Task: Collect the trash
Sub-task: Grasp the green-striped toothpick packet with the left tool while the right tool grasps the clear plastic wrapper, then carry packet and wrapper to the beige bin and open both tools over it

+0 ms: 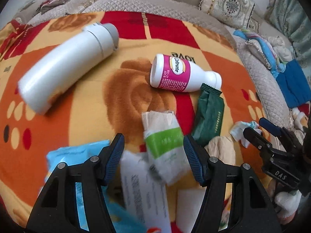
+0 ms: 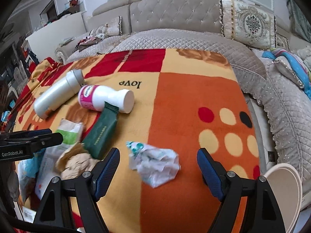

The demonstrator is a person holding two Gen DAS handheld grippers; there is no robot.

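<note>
Trash lies on an orange and red blanket (image 2: 194, 97). In the left wrist view my left gripper (image 1: 152, 139) is open above a beige, green and white tissue pack (image 1: 165, 145), which lies between the fingers with a gap on the left side. In the right wrist view my right gripper (image 2: 158, 151) is open around a crumpled white and teal paper (image 2: 157, 167), pads apart from it. The right gripper (image 1: 254, 127) also shows at the left view's right edge by that paper (image 1: 240, 132). The left gripper (image 2: 56, 134) shows side-on at the right view's left edge.
A white bottle with a grey cap (image 1: 68, 66), a pink-labelled pill bottle (image 1: 178, 73) and a dark green sachet (image 1: 209, 118) lie further back. A blue packet (image 1: 77, 153), a white leaflet (image 1: 143, 190) and a beige wad (image 2: 77, 163) lie near. A cream bin rim (image 2: 285, 194) stands at the right.
</note>
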